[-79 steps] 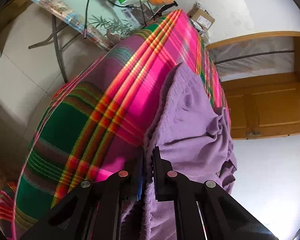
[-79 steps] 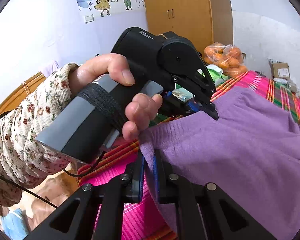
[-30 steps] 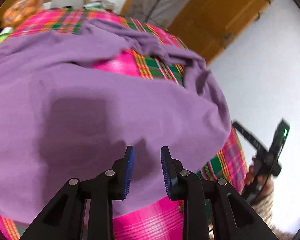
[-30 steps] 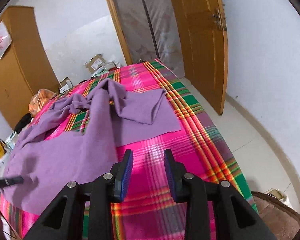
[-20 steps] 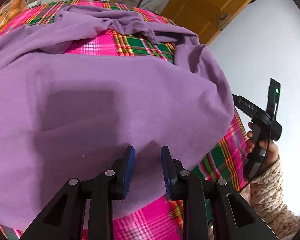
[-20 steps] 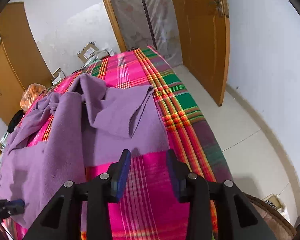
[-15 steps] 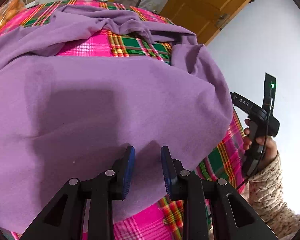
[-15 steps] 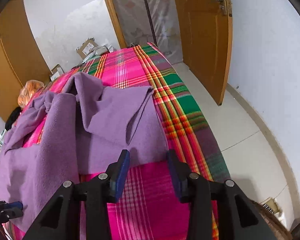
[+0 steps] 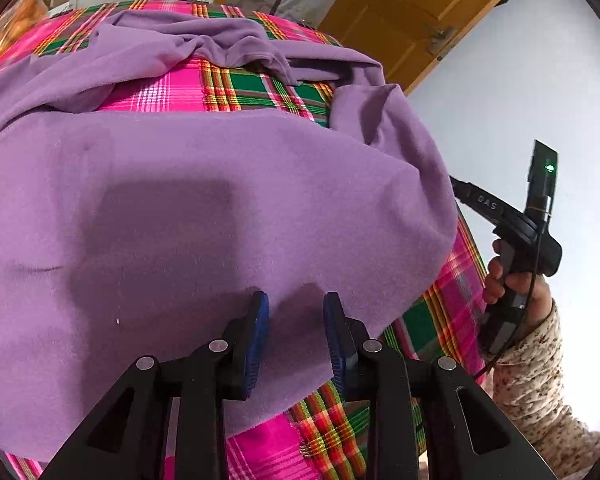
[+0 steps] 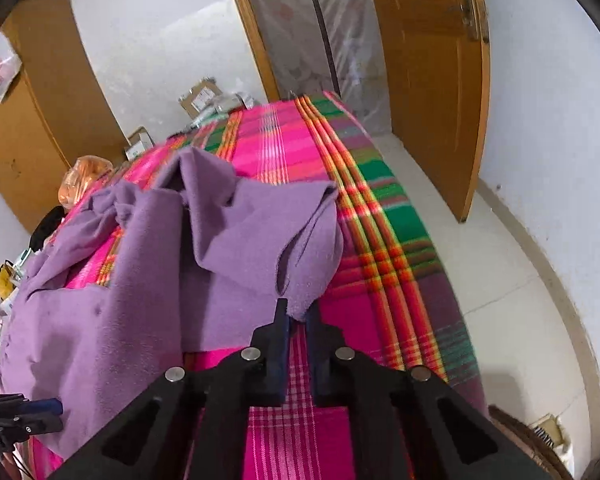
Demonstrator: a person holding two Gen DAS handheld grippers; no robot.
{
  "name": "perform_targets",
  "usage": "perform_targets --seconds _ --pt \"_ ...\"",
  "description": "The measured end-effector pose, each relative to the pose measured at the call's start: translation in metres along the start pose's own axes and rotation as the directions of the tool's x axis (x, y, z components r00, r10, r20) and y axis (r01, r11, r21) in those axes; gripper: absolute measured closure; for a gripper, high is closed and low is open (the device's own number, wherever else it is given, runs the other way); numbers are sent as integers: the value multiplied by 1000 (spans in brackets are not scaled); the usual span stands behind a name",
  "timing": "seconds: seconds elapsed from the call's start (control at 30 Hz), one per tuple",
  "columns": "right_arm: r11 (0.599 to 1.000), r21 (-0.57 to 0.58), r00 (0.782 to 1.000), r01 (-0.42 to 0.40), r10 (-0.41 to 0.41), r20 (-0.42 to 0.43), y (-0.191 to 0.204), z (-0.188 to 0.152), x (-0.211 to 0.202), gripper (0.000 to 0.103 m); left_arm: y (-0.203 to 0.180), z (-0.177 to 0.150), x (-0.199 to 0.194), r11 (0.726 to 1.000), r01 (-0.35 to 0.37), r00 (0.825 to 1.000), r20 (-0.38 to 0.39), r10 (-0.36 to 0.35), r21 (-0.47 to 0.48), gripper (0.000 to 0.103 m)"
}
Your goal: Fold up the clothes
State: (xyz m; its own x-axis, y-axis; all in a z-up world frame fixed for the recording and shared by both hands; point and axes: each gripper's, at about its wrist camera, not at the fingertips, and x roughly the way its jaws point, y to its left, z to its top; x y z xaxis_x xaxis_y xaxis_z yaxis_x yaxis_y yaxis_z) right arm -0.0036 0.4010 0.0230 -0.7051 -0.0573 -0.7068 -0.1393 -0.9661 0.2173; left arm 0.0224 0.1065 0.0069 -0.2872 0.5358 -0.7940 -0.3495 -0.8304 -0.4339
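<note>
We see a purple garment [image 9: 204,200] spread across the plaid blanket [image 10: 384,248], with one rumpled part bunched toward the blanket's far end. Our left claw [image 9: 296,312] hangs over the garment's broad flat panel, blue pads wide apart and empty. Our right claw [image 10: 297,316] has narrowed onto a corner of the garment at its edge nearest the wooden door [image 10: 432,72], pinching the cloth.

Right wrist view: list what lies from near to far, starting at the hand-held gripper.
Right hand-held gripper → purple garment → plaid blanket → cardboard boxes → wall
</note>
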Motion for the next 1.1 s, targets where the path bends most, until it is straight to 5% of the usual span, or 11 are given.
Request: perform_targets --seconds 0.4,1.1 --pt "995 74 988 66 -76 132 -27 -2 -68 96 0 3 1 999 22 1000 -10 -22 -24 74" --pt "938 248 916 244 -306 258 -94 -10 -157 96 0 6 2 997 50 999 -19 -51 -56 74"
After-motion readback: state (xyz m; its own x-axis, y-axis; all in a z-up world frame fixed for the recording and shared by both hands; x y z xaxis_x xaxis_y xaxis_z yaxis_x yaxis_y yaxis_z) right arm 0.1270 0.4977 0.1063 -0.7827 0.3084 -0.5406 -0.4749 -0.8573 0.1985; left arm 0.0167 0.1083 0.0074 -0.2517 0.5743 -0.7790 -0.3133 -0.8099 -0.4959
